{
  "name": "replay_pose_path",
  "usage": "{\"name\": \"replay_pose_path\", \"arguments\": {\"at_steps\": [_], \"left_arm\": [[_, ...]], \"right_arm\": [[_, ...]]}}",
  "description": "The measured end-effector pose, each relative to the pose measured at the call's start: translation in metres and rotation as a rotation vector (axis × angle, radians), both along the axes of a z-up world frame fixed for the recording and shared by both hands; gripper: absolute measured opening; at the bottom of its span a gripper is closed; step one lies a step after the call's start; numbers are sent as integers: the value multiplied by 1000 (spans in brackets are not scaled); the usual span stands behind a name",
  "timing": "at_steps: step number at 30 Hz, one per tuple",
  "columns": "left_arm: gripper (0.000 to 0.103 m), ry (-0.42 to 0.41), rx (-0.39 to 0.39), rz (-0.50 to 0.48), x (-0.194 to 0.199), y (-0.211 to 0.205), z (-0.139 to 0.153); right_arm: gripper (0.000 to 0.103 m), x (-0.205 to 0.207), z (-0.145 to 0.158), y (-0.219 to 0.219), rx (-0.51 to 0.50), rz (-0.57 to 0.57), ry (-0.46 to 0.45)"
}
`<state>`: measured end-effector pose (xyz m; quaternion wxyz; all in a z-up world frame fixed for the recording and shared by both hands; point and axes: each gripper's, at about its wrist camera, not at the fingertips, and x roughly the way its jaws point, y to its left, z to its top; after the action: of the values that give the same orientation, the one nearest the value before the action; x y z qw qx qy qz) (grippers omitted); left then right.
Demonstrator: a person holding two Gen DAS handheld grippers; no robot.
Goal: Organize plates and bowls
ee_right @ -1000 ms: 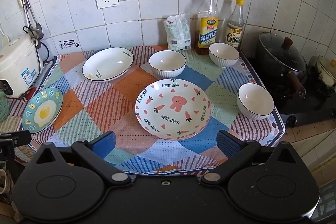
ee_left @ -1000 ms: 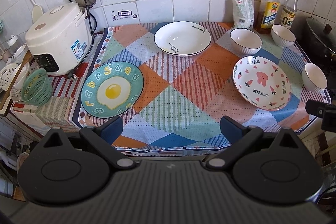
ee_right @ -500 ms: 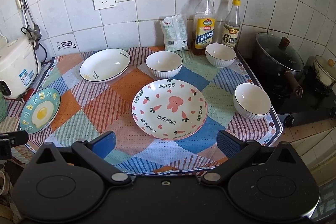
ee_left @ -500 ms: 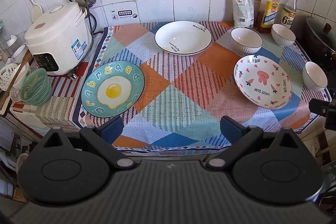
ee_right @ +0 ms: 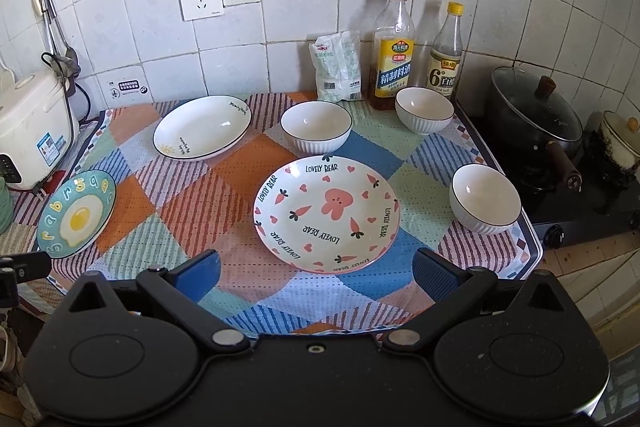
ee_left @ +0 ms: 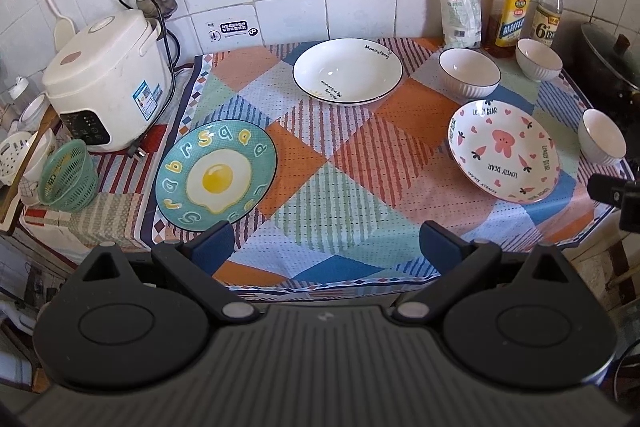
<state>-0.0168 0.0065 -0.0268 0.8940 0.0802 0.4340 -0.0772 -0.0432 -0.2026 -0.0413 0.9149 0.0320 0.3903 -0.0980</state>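
On the patchwork cloth lie a teal fried-egg plate (ee_left: 216, 179) at the left, a white deep plate (ee_left: 347, 71) at the back and a pink rabbit plate (ee_left: 503, 151) at the right. Three white bowls stand at the back middle (ee_left: 469, 72), back right (ee_left: 538, 59) and right edge (ee_left: 602, 135). All show in the right wrist view too: rabbit plate (ee_right: 326, 214), nearest bowl (ee_right: 485, 202). My left gripper (ee_left: 326, 247) is open and empty above the front edge. My right gripper (ee_right: 316, 273) is open and empty just before the rabbit plate.
A white rice cooker (ee_left: 106, 85) and a green basket (ee_left: 68, 179) stand at the left. Two bottles (ee_right: 394, 45) and a white packet (ee_right: 338, 65) stand against the tiled wall. A black lidded pot (ee_right: 536, 115) sits on the stove at the right.
Both grippers have shifted slightly, the right one drifting a little rightward and closer to the table. Plates and bowls have not moved.
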Motion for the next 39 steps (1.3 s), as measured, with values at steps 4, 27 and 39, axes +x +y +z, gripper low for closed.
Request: {"name": "replay_pose_path", "arguments": {"at_steps": [4,27,39], "left_arm": [[100,13,0,3,6,1,-3],[98,-78,-240,91,147,27,2],[93,-24,-176,152,276,1,-94]], "right_arm": [[103,6,2,3,-1,11,-4],[95,152,-26,18,169,369,-256],[74,264,-113,1,257,392,-79]]}}
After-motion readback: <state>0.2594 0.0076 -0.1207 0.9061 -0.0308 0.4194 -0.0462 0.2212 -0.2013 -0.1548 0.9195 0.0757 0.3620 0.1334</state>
